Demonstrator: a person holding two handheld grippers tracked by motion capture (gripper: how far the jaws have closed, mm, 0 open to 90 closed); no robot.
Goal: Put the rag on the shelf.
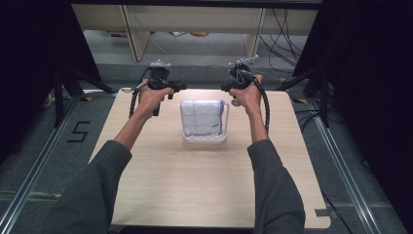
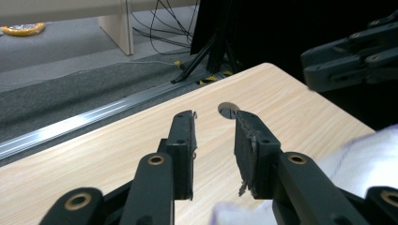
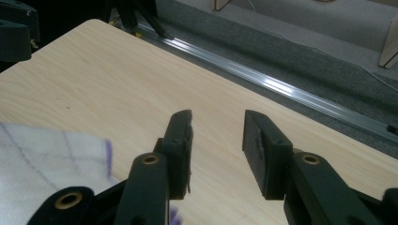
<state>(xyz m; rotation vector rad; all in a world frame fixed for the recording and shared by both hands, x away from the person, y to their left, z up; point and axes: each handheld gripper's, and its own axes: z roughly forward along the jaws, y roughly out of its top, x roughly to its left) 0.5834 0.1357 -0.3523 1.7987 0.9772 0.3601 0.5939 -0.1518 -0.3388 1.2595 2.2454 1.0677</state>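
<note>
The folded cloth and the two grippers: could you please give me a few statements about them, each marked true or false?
1. The white cloth lies folded in a clear tray. True.
2. The left gripper clamps the cloth. False: its jaws stand apart with nothing between them.
3. The right gripper is open over bare table. True.
4. The cloth is plain red. False: it is white with thin purple lines.
</note>
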